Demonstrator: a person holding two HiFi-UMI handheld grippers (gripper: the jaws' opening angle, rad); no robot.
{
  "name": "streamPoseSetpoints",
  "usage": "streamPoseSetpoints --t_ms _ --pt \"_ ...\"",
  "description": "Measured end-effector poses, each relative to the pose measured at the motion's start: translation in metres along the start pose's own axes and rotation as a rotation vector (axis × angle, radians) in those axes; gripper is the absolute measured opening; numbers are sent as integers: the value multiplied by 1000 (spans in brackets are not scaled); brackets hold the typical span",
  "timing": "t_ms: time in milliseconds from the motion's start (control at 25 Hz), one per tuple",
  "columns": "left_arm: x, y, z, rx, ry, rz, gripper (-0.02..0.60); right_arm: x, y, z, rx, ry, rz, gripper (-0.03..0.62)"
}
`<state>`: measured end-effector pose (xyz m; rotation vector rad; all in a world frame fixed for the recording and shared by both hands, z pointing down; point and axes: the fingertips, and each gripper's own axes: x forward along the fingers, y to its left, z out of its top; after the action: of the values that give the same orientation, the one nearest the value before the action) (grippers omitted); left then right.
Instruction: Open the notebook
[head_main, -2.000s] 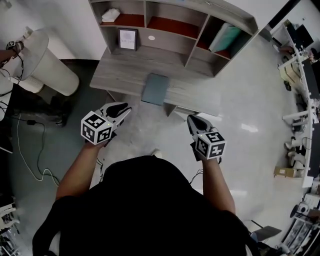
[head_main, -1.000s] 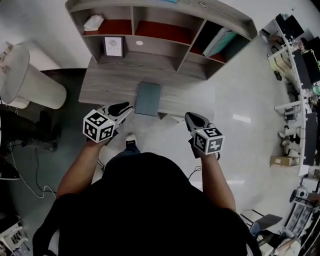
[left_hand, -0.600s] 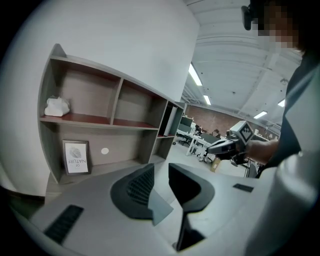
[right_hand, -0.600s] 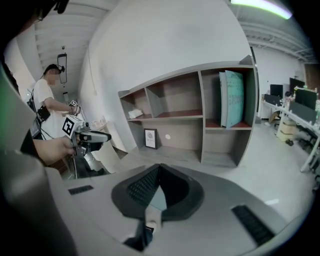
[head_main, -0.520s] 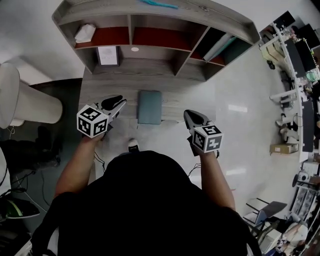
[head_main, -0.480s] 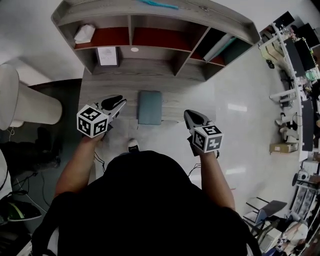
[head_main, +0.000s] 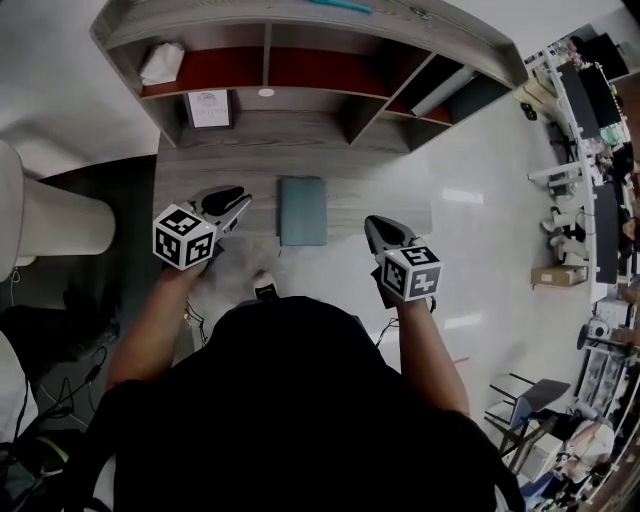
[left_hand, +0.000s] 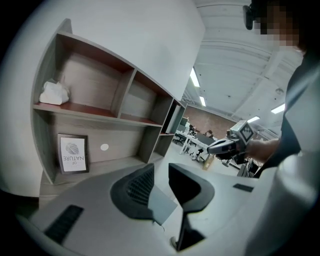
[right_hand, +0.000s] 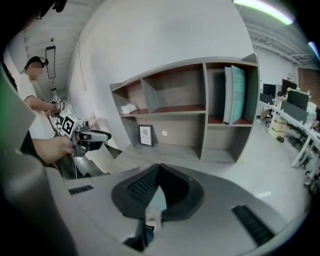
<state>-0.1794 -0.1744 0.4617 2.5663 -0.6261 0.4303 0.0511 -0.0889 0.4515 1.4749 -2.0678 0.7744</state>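
Only the head view shows the closed notebook (head_main: 302, 210) whole on the desk (head_main: 385, 198).

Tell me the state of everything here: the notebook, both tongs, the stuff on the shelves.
notebook: closed, lying flat on the desk.
left tongs: jaws apart, nothing between them.
right tongs: jaw tips together, holding nothing.
framed picture: standing upright.
books: standing on edge.
white cloth: crumpled.
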Motion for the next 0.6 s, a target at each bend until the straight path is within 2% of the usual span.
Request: streamPoseSetpoints --t_ms 400,600 --pt "11 -12 -14 12 37 5 95 4 -6 -10 6 -2 18 3" --pt "24 -26 -13 31 47 49 95 2 -26 -19 4 -4 55 3"
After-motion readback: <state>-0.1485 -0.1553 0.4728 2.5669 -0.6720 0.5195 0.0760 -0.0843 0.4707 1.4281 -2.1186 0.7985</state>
